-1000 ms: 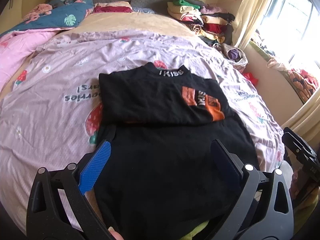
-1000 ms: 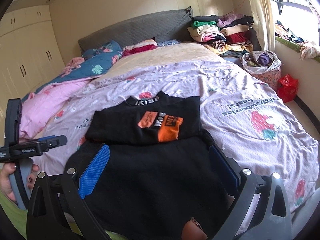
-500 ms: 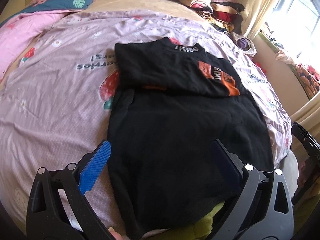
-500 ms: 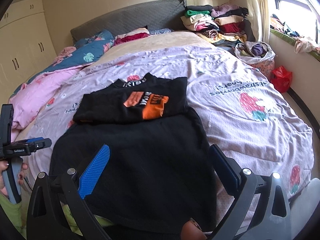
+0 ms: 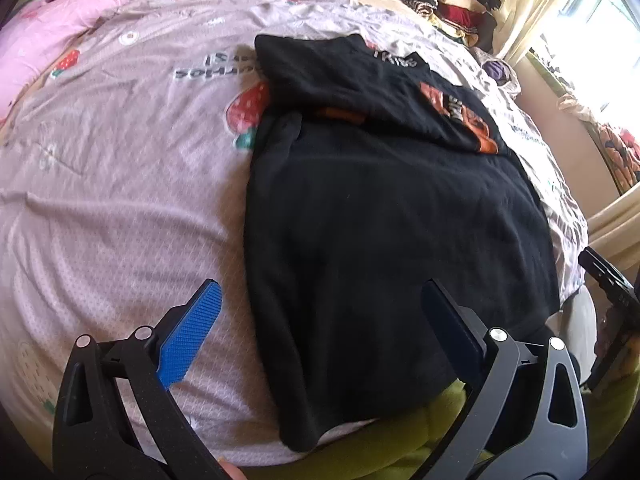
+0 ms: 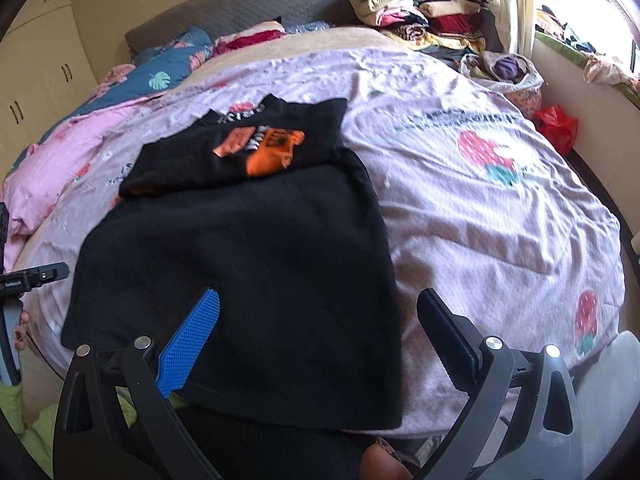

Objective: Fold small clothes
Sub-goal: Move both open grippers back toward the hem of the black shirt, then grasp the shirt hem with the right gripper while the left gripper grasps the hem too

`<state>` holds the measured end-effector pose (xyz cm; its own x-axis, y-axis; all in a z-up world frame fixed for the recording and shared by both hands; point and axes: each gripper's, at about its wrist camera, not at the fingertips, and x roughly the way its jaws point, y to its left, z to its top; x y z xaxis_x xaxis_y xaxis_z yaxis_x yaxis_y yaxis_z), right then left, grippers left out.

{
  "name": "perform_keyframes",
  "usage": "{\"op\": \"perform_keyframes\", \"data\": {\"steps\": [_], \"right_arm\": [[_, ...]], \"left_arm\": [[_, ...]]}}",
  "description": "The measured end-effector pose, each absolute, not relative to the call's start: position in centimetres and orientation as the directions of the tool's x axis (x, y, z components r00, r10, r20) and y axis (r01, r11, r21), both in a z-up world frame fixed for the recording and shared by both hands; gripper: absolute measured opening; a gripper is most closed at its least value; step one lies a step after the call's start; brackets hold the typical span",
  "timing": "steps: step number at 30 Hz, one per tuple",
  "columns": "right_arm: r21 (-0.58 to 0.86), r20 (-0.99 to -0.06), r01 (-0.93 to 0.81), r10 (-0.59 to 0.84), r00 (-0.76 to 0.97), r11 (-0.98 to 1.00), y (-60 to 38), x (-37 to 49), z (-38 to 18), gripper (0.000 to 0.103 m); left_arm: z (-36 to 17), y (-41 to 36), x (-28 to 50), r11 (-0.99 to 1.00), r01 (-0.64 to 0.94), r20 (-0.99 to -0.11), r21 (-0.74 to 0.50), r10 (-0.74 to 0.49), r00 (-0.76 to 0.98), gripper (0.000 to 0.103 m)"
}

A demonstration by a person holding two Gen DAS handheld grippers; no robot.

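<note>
Left hand-held gripper (image 5: 320, 312): jaws spread wide, empty. Right hand-held gripper (image 6: 318, 320): jaws spread wide, empty. Both held low, pointing forward, side by side.

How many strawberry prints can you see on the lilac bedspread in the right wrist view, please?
3: one large strawberry right of the black shirt, a smaller one near the bed's right edge, and one peeking out behind the collar. More may be hidden under the clothes.

Both wrist views look from the foot of the bed (image 6: 500, 216) toward the headboard (image 6: 248, 8). Left view tilts steeply down, close over the black shirt (image 5: 384, 216). Right view sits flatter, takes in more room. Both share the shirt (image 6: 240, 248), clothes pile (image 6: 432, 20) beside headboard.
</note>
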<state>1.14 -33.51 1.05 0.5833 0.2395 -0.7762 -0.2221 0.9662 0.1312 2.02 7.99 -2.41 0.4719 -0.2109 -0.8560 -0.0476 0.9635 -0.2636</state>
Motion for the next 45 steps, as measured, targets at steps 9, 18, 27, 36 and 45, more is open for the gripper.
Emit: {"op": "perform_keyframes", "data": {"steps": [9,18,27,36,45], "right_arm": [[0.143,-0.788,-0.202,0.236,0.569,0.969,-34.6,0.9,0.3,0.099],[0.152,-0.827,-0.226,0.249,0.504,0.962,-35.7,0.5,-1.5,0.099],[0.199,-0.852,-0.235,0.287,0.438,0.951,-37.2,-0.2,-3.8,0.091],[0.21,-0.885,-0.244,0.29,0.364,0.947,-37.1,-0.2,-5.7,0.049],[0.178,-0.868,-0.264,0.278,0.412,0.948,-37.0,-1.1,-3.5,0.009]], "left_arm": [[-3.7,8.8,0.3,0.94,-0.037,-0.854,-0.339,-0.291,0.431,0.055],[-5.8,8.9,-1.3,0.925,-0.041,-0.868,-0.378,-0.338,0.364,0.045],[-7.1,9.2,-1.8,0.918,-0.056,-0.87,-0.393,-0.351,0.346,0.045],[-7.3,10.2,-2.4,0.912,-0.066,-0.865,-0.405,-0.359,0.349,0.039],[-6.4,11.2,-2.7,0.91,-0.059,-0.853,-0.411,-0.361,0.376,0.003]]}}
